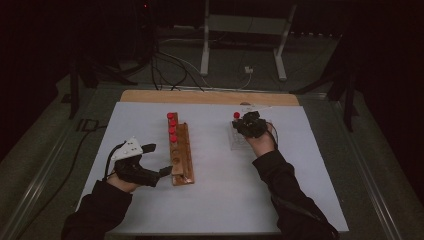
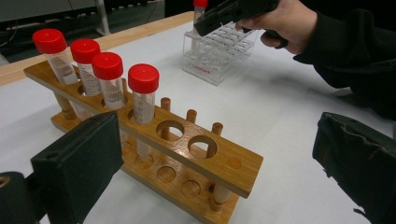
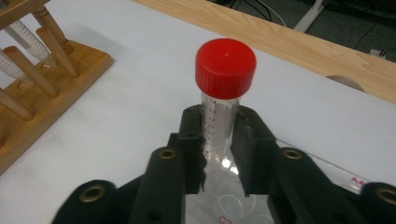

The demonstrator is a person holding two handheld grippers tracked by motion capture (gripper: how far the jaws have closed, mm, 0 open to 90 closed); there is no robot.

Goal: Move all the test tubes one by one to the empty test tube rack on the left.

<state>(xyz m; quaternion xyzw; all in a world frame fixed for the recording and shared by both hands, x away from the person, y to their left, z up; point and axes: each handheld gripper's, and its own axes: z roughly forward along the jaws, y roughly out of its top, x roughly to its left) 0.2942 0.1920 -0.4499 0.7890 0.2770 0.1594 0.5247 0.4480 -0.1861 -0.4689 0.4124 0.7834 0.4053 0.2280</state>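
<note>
Between the pads of your right hand-held gripper (image 3: 218, 140) stands a clear plastic tube (image 3: 219, 116) with a red screw cap (image 3: 226, 68), and the pads are clamped on its wall just under that cap. Its barrel is see-through, with a printed scale of small dark marks running down one side, and the cap is ribbed around its edge. It stands upright over the clear plastic rack (image 2: 219, 51), whose round openings show beneath the jaws in the right gripper view; whether its foot sits in one of them you cannot tell from here. That rack lies on the white sheet covering the table (image 1: 215, 200), toward its right and far side. Count one tube in your grip and one clear rack. To the left, well apart from it, sits one wooden rack (image 2: 187, 154), a two-tier stand with pegs along one side. Four more red-capped tubes (image 2: 142, 100) stand in a row in its top board, filling the holes at the far end, and two open holes follow at the near end. Your left hand-held gripper (image 1: 156, 160) waits just beside the near end of the wooden rack, its jaws spread wide with nothing between them, the grey plate on top of it facing up.
</note>
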